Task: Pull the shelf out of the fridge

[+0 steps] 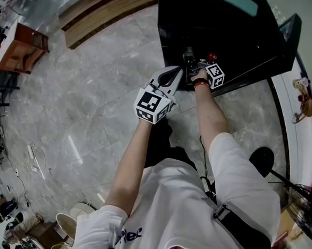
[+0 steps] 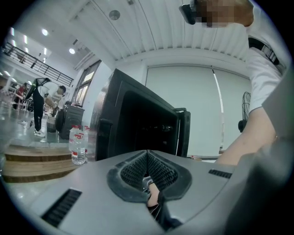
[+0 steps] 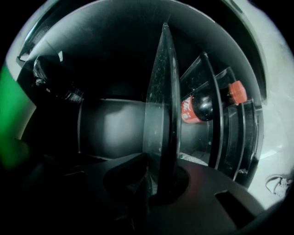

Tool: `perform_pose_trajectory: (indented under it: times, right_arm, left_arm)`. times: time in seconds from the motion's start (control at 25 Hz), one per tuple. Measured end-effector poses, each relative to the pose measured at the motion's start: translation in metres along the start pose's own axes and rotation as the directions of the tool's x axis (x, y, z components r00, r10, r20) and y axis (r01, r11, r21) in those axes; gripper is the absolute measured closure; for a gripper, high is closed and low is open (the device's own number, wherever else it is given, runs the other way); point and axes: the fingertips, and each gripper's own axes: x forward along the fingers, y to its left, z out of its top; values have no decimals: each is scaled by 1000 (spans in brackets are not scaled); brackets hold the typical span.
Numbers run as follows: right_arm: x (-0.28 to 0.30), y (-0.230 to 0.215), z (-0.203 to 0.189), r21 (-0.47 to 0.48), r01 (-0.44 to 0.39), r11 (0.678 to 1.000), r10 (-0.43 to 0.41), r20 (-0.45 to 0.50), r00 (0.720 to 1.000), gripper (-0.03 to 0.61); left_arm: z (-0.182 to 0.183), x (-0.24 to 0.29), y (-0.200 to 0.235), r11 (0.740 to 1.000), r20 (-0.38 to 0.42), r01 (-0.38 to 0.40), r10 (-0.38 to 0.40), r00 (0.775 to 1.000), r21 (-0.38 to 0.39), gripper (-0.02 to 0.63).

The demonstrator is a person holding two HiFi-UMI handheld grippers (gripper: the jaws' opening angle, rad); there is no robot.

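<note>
Right gripper view: your right gripper point(image 3: 158, 186) clamps its nearly closed jaws on the front edge of the glass shelf point(image 3: 161, 105), inside the black fridge point(image 1: 219, 33); your left gripper point(image 2: 148, 156) waits outside, jaws together, empty.

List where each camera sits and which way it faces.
Head view: on the head, looking down at fridge; forearms, left gripper, right gripper show.
Left gripper view: on left gripper, facing fridge's outside; shut fingers, an arm show.
Right gripper view: on right gripper, inside fridge; fingers shut on shelf.
Shared: the fridge.
</note>
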Motion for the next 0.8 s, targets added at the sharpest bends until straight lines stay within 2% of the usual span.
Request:
perform_pose_trajectory:
  times: [0.8]
  right_arm:
    - [-34, -4, -5, 74, 42, 996, -44, 29, 999, 538]
  left_arm:
    - [5, -16, 3, 999, -24, -40, 40, 999, -18, 597]
